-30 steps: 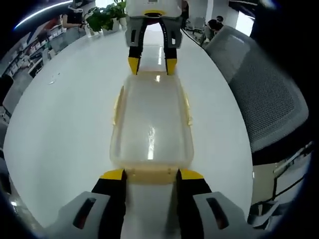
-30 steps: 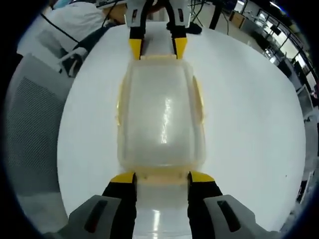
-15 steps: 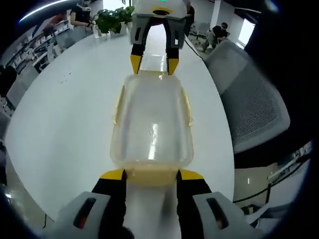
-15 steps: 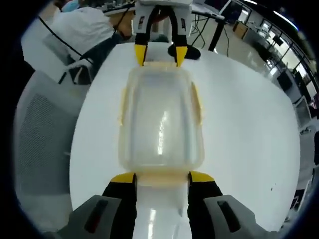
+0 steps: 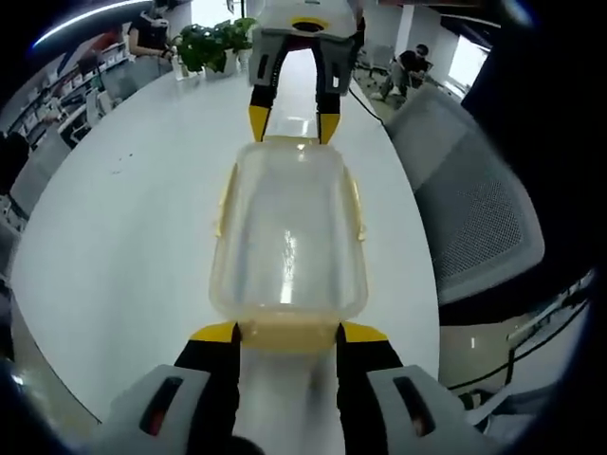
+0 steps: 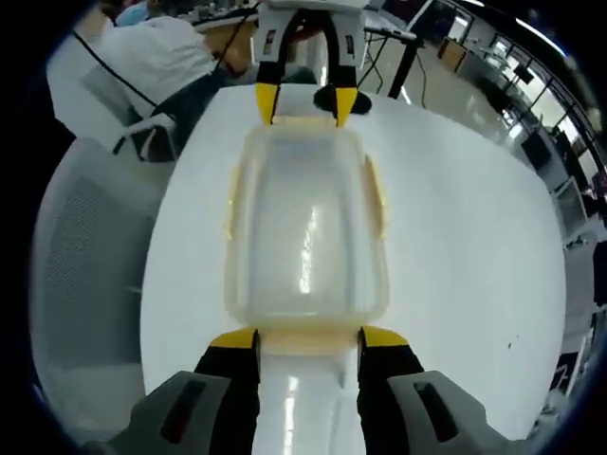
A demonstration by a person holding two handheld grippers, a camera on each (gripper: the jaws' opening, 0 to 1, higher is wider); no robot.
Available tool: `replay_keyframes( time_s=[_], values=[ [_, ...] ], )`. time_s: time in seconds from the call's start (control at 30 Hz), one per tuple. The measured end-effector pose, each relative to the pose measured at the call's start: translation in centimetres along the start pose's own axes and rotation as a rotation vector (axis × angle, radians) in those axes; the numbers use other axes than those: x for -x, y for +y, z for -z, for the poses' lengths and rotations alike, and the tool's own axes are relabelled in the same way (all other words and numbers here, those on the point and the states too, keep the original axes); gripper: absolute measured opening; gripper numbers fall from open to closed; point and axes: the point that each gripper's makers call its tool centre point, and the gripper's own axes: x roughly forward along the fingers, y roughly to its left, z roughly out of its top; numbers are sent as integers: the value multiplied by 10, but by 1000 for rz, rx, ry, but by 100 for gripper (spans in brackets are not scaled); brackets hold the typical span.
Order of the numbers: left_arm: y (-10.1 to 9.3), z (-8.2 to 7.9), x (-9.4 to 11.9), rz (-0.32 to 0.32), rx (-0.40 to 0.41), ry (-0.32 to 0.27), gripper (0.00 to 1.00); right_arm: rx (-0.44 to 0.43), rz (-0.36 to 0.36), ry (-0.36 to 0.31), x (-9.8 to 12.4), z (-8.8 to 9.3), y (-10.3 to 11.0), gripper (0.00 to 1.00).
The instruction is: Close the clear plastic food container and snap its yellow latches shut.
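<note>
Clear plastic food container with yellow latches (image 5: 287, 239) held between both ends — left gripper (image 5: 286, 332) and right gripper (image 6: 308, 337), jaws apart, straddling end latches. Uneven push could skid it across the white table (image 5: 123, 227).

Clear plastic food container (image 5: 288, 235) (image 6: 305, 227), rectangular with rounded corners, lid on top, sits lengthwise above the white table (image 5: 123, 237). Yellow latches (image 5: 224, 199) along both long sides, flat against the walls in the right gripper view (image 6: 377, 194). Short-end latch (image 5: 286, 332) at the near edge, pale yellow. Inside looks empty, glare streak on lid.
</note>
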Motion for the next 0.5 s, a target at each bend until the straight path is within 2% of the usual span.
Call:
replay_keyframes(
  time_s=[0.27, 0.5],
  values=[
    [-2, -6, 0, -10, 5, -19, 39, -6, 8, -6, 4, 6, 0, 39],
    [-3, -21, -8, -6, 0, -33, 39, -15, 6, 2, 9, 22, 2, 39]
  ],
)
